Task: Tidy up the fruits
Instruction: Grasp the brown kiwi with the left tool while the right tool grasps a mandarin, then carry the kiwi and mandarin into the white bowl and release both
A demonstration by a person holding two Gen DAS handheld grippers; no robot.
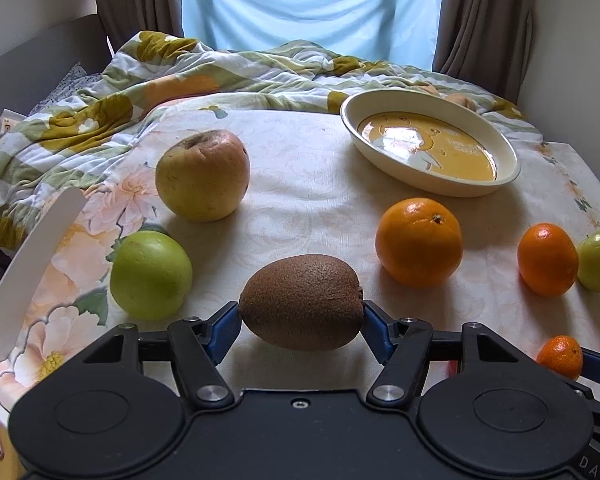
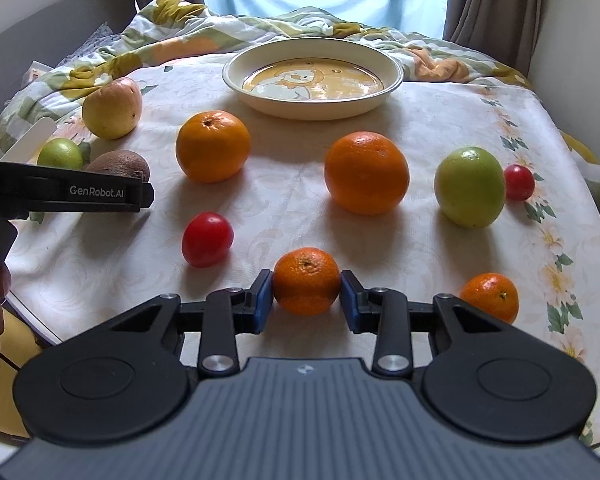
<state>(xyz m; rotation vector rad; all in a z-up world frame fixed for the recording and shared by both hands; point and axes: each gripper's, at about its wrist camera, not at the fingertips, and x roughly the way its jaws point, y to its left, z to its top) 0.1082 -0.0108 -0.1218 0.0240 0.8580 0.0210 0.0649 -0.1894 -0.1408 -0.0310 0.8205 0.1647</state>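
My left gripper (image 1: 302, 314) is shut on a brown kiwi (image 1: 302, 302), its blue pads at both ends. My right gripper (image 2: 306, 294) is shut on a small mandarin (image 2: 306, 280). A cream oval dish (image 2: 396, 76) with a yellow picture stands empty at the far side; it also shows in the left wrist view (image 1: 508, 148). Two oranges (image 2: 212, 146) (image 2: 366, 172), a yellow apple (image 1: 202, 174), green fruits (image 1: 150, 274) (image 2: 470, 186), red tomatoes (image 2: 207, 239) (image 2: 519, 182) and another mandarin (image 2: 490, 296) lie on the cloth.
The round table has a floral cloth (image 2: 440, 120). A rumpled quilt (image 1: 100, 100) lies behind it, with curtains and a window beyond. The left gripper's body (image 2: 68, 194) shows at the left of the right wrist view. A white card (image 1: 28, 264) stands at the left edge.
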